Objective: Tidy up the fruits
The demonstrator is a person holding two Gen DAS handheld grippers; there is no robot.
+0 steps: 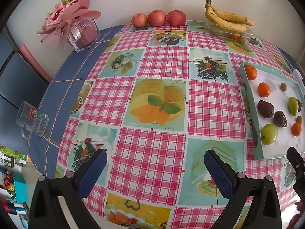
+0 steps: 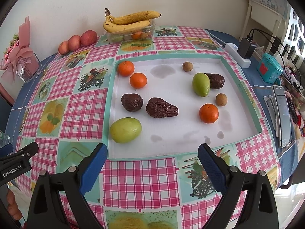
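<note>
Right gripper (image 2: 152,158), jaws wide apart and holding nothing, over the near edge of the tray (image 2: 109,103); left gripper (image 1: 155,164), likewise spread and empty, over the checked tablecloth (image 1: 164,61) left of the tray. On the tray's white floor: two oranges (image 2: 125,68) together at the far left corner, a third orange (image 2: 208,113) at right; two wrinkled brown fruits (image 2: 162,107) side by side at centre, a third brown fruit (image 2: 215,80) touching a green fruit (image 2: 201,84); another green fruit (image 2: 125,130) at near left; two small round tan fruits (image 2: 221,99) on the right side. Against the far wall, three apples (image 1: 157,18) in a row and bananas (image 2: 127,22) across a clear tub (image 2: 133,33) holding more fruit
</note>
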